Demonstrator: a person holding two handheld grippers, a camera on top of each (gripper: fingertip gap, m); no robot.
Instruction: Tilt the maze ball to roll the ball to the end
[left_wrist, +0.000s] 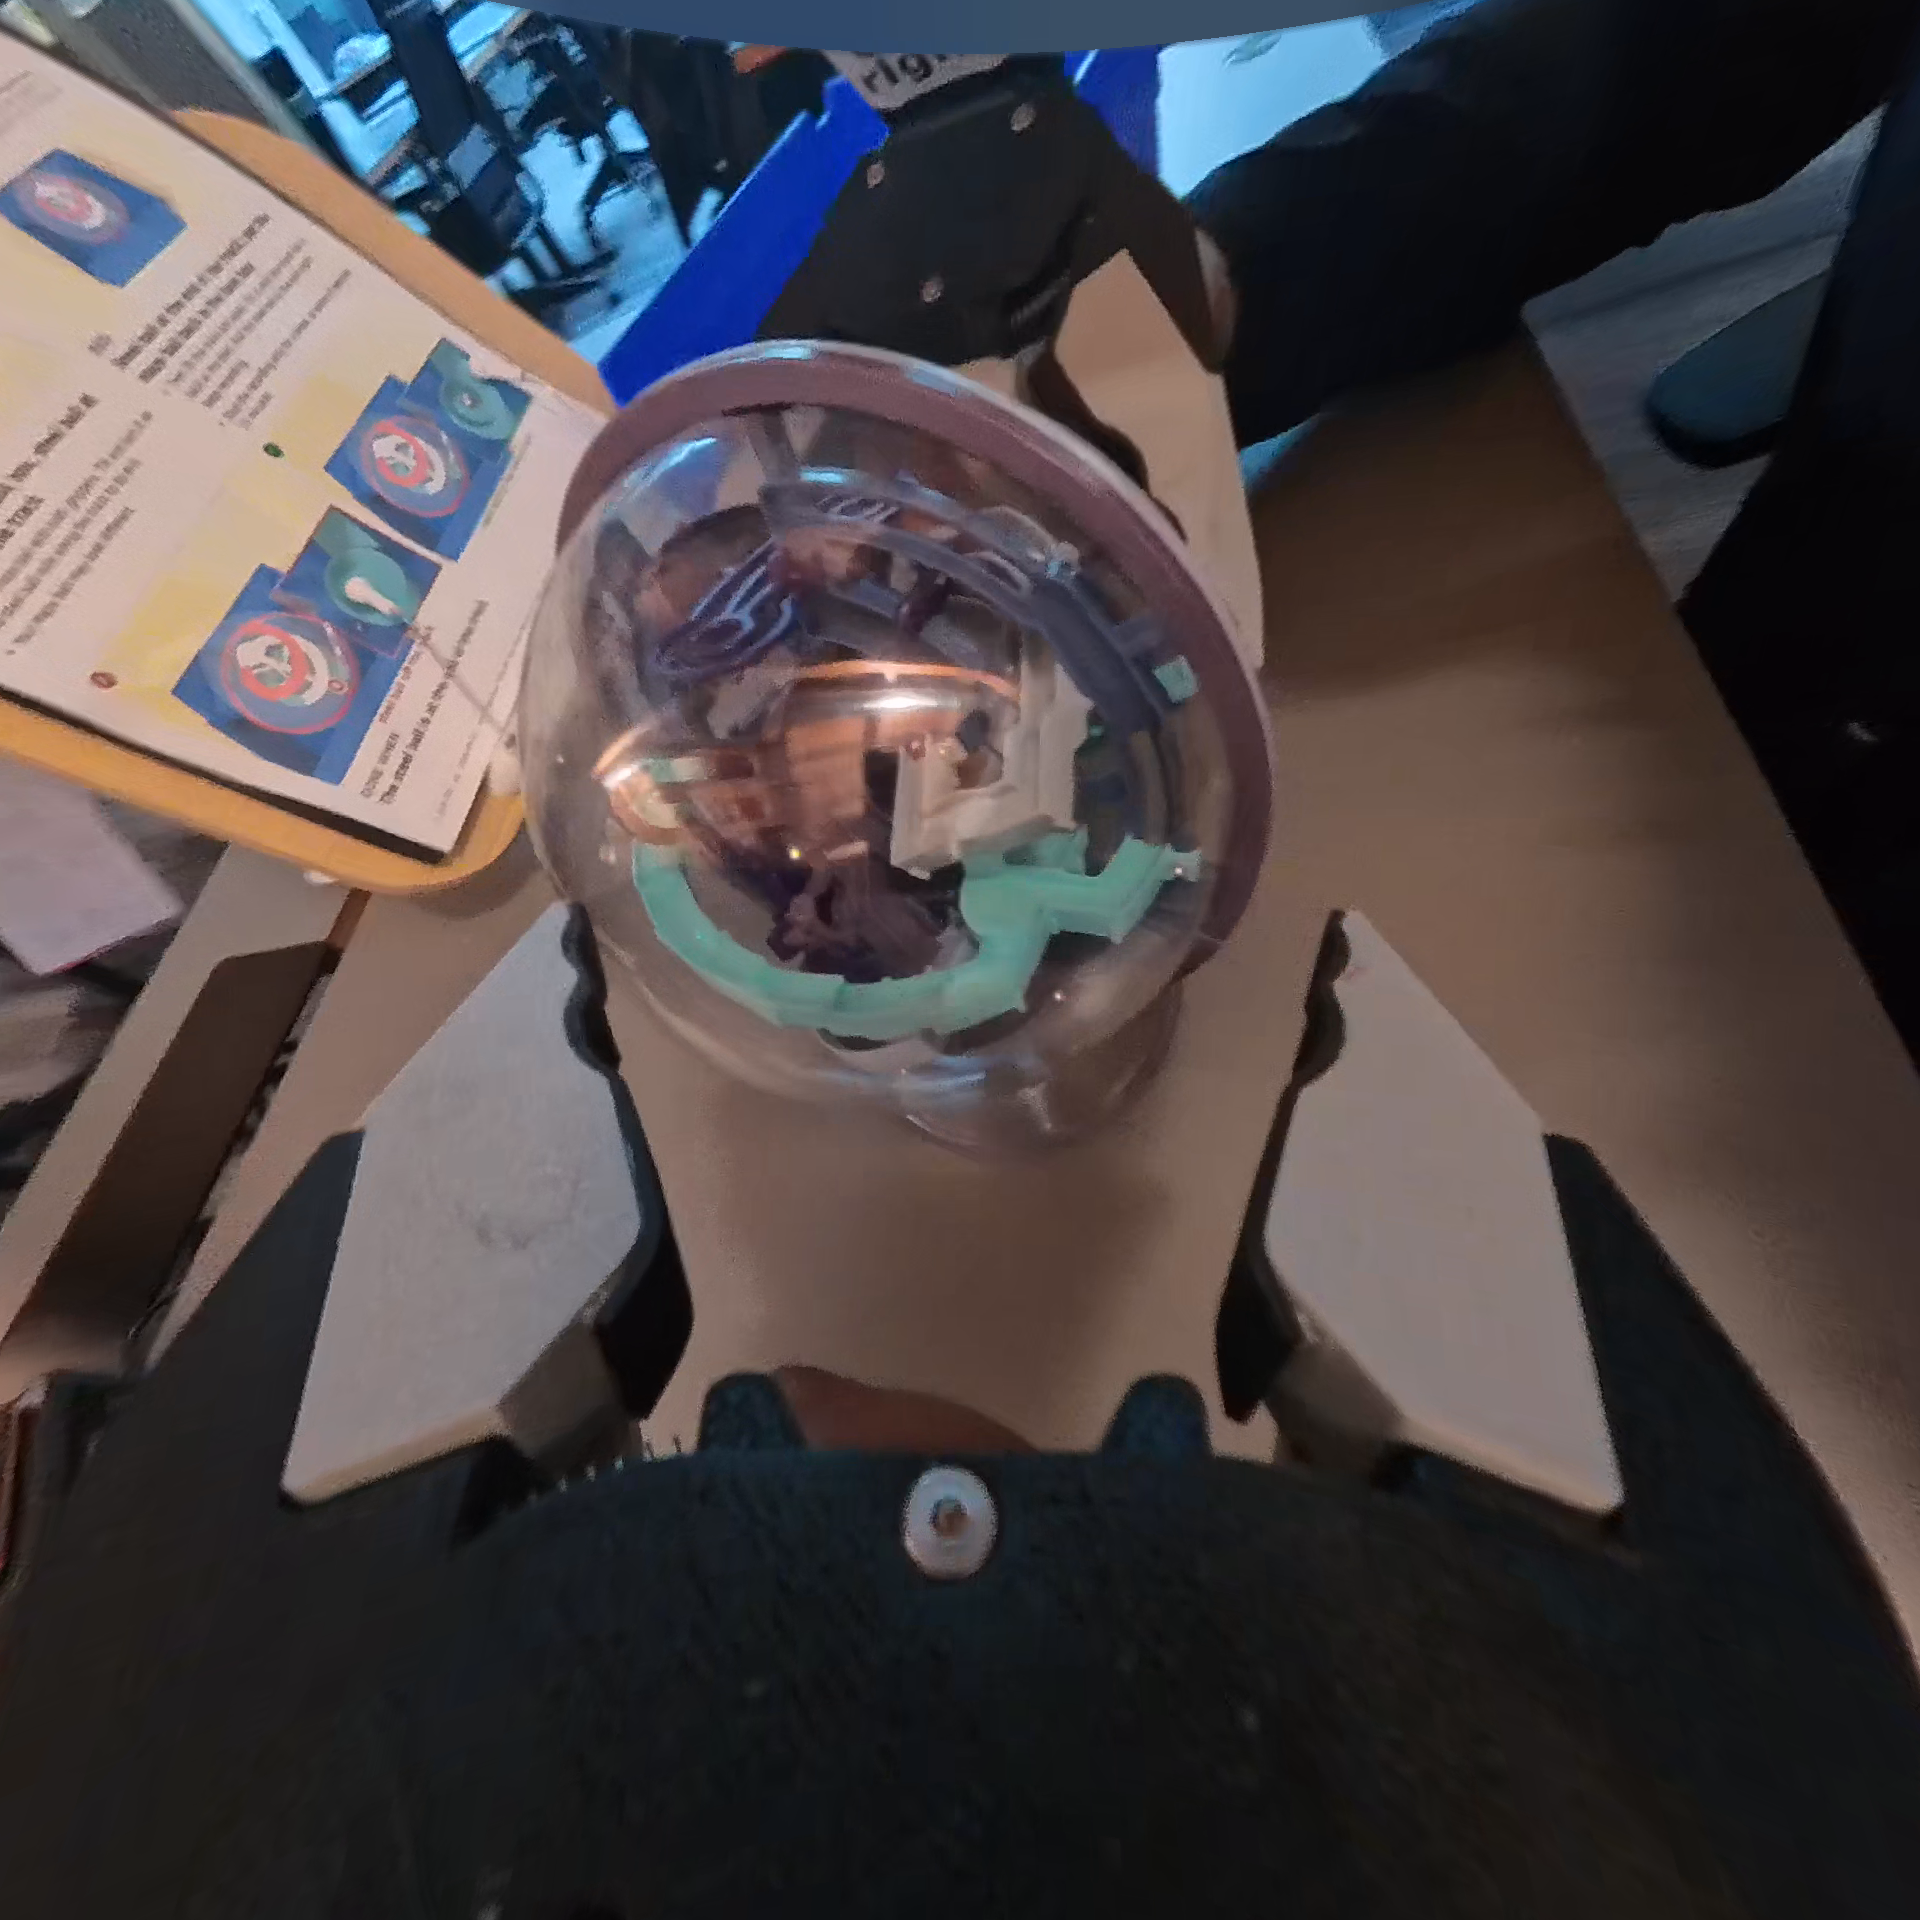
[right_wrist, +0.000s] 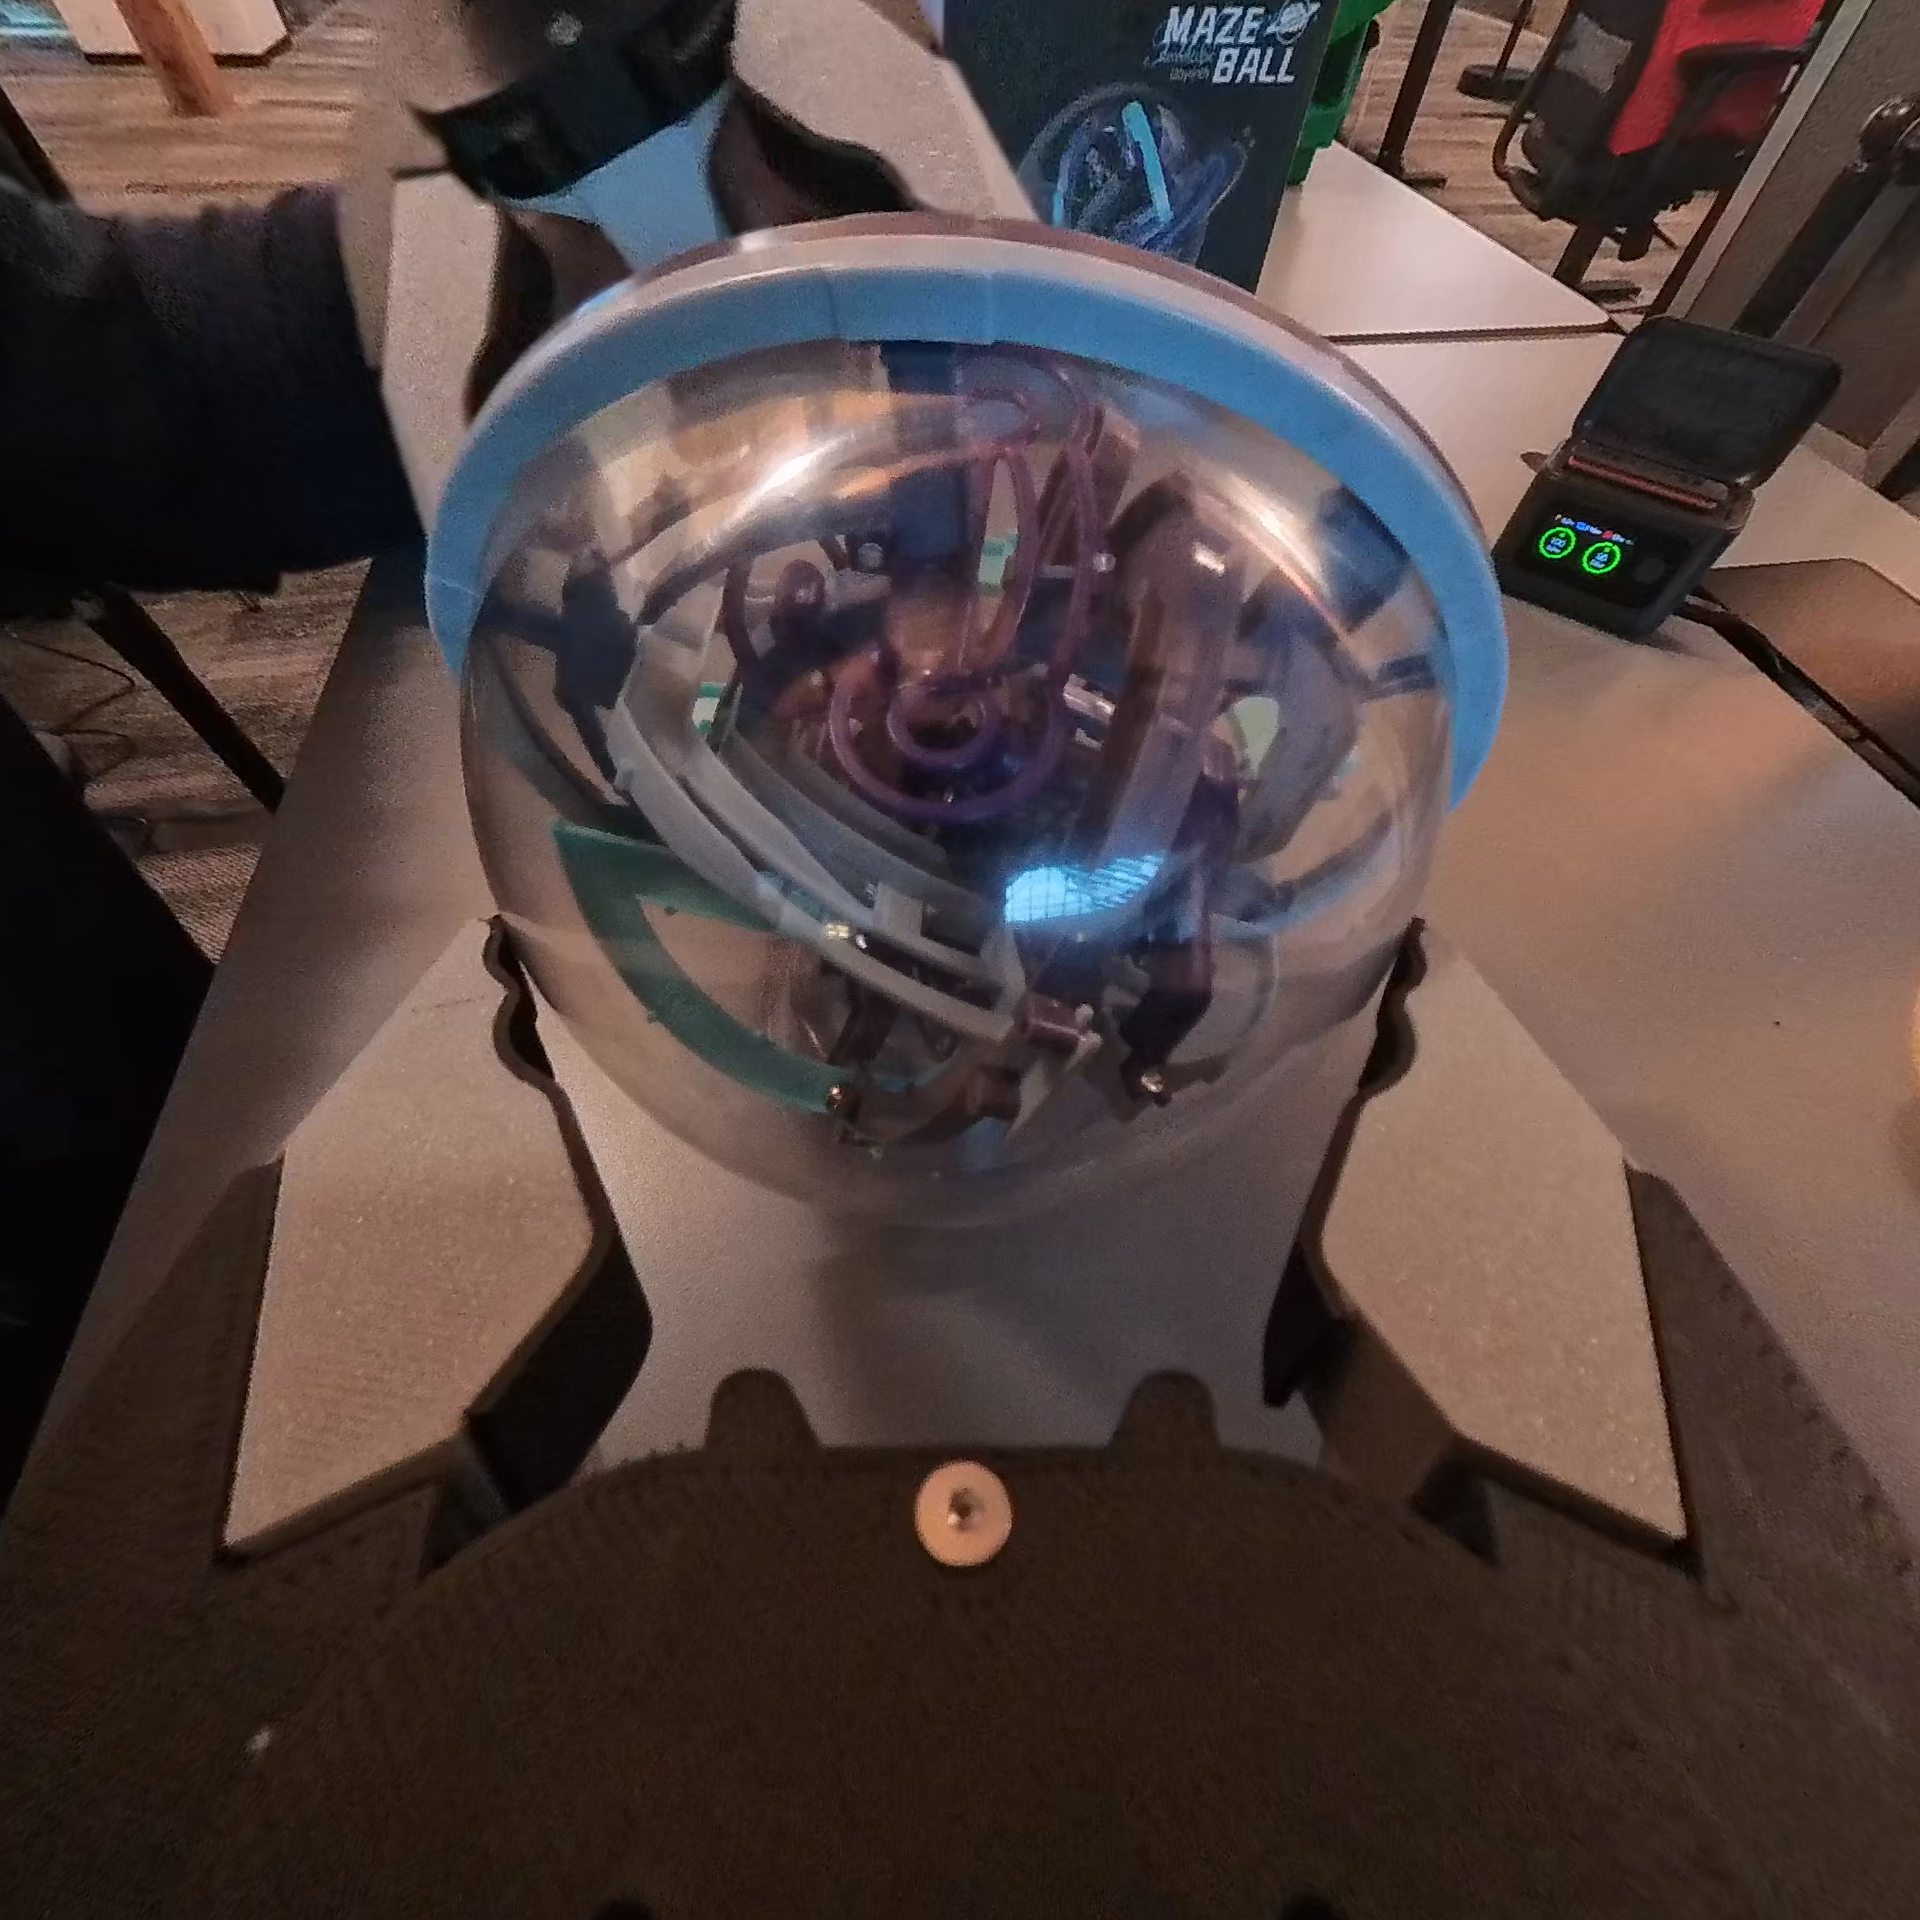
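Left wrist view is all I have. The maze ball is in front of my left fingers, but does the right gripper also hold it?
Observer: It seems so. In the right wrist view the maze ball sits between the fingertips of the right gripper, and both tips meet its clear shell.
Operator: What stands behind the ball on that side?
Observer: A dark box with a picture of the ball stands upright on the table.
Operator: Is anything else near?
Observer: A small dark device with green lit circles sits on the table, to the right of the ball.
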